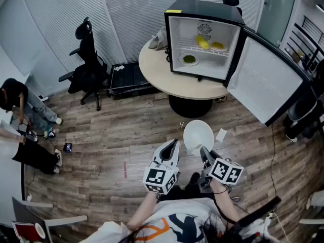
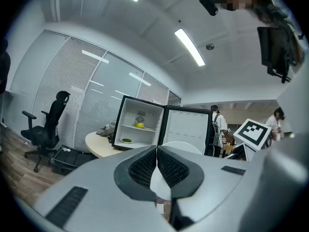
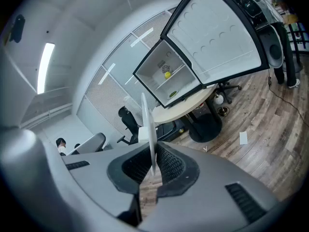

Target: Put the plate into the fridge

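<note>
A white plate [image 1: 198, 135] is held out over the wooden floor, with my right gripper [image 1: 203, 151] shut on its near rim. In the right gripper view the plate [image 3: 147, 124] stands edge-on between the pads. My left gripper [image 1: 174, 143] hangs just left of the plate, shut and holding nothing; in its own view the jaws [image 2: 157, 151] meet, with the plate [image 2: 182, 146] behind them. The small black fridge [image 1: 203, 39] stands on a round table [image 1: 167, 77], its door [image 1: 266, 82] swung wide to the right. Inside are yellow items [image 1: 202, 42] on the shelf and a dish of greens [image 1: 189, 59] below.
A black office chair [image 1: 86, 67] and a black case [image 1: 126, 77] stand left of the table. The table's black base [image 1: 190, 105] is on the floor ahead. A paper scrap [image 1: 221, 134] lies right of the plate. People [image 1: 20, 105] are at the far left.
</note>
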`<state>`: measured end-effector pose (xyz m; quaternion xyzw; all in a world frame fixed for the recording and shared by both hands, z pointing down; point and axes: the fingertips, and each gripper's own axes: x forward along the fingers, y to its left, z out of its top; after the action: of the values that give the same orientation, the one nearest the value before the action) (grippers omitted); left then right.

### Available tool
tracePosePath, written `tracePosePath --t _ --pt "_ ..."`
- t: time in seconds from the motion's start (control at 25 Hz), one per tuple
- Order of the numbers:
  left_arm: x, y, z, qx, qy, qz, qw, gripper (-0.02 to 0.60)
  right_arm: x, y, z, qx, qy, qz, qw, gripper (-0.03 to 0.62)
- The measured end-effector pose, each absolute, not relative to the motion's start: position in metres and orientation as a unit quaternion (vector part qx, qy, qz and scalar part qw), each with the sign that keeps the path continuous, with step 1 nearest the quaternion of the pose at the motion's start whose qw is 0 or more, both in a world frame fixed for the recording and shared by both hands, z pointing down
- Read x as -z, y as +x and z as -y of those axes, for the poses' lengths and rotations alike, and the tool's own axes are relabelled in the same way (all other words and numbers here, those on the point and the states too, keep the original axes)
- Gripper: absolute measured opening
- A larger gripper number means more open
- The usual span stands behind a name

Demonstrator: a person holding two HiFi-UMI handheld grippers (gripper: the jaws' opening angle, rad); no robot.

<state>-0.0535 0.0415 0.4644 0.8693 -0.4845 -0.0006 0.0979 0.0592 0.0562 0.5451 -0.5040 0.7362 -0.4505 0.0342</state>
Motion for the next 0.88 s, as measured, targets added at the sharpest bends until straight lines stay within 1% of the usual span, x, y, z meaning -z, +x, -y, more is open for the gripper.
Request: tracePosePath --t 0.36,0.88 --pt "-0.469 -0.048 -0.040 -0.005 0.871 0.481 0.103 0.014 -0.538 0.065 -0.050 0.447 -0.510 -0.733 0.051 0.032" --pt "-0.478 -0.035 -0.022 -0.019 0.869 0.482 0.112 0.014 -0.544 0.078 -0.030 0.453 -0.508 -0.731 0.043 0.032"
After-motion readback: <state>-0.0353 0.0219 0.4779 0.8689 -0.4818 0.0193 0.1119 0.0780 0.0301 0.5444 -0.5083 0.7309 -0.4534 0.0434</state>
